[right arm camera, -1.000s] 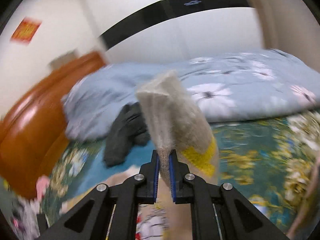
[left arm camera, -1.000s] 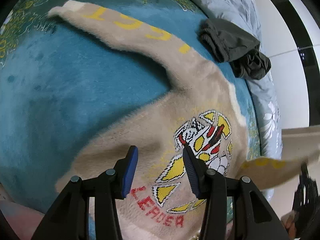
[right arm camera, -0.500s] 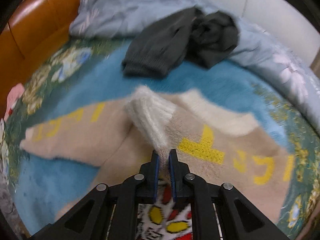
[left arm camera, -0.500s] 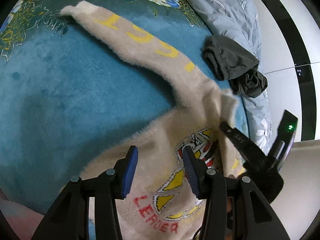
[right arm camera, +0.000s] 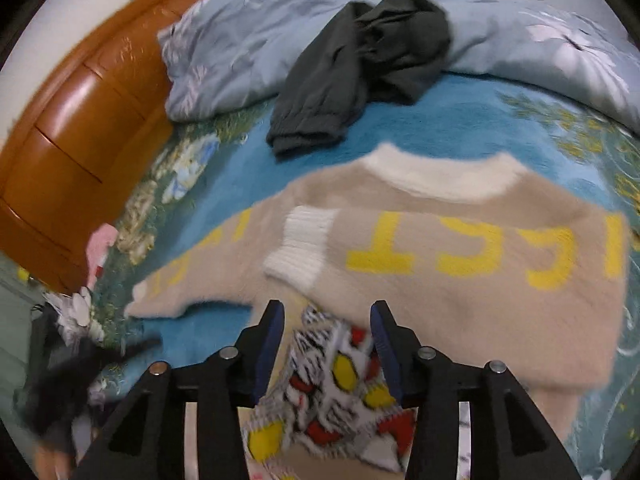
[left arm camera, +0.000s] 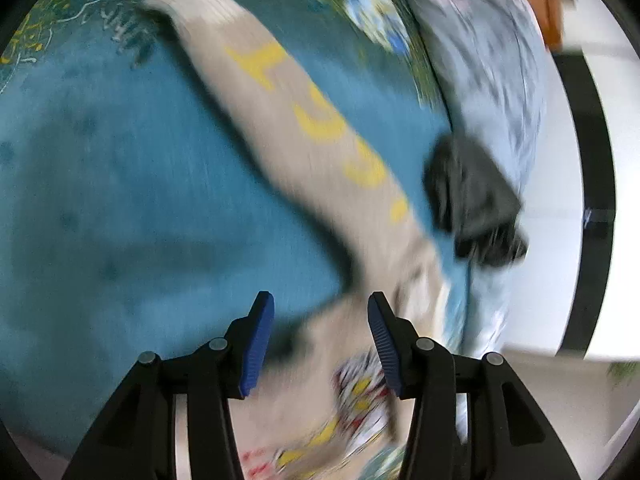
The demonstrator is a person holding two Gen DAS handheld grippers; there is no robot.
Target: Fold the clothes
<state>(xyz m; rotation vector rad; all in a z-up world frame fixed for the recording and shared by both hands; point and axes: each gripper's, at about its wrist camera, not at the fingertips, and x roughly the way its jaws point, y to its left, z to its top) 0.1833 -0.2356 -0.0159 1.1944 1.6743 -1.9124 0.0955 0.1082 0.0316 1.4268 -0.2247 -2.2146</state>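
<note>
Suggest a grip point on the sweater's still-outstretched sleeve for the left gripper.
Pinch the ribbed cuff at the far end of the outstretched sleeve, approaching from beyond its tip. The sleeve lies flat and straight on the blue blanket, so the cuff is its free end. The left gripper is open.

Your left gripper (left arm camera: 316,336) has its fingers (left arm camera: 258,338) spread, holding nothing, above the beige sweater (left arm camera: 304,128). Its sleeve runs forward-left of them across the teal blanket (left arm camera: 100,184); dark clothing (left arm camera: 476,204) lies forward-right.
</note>
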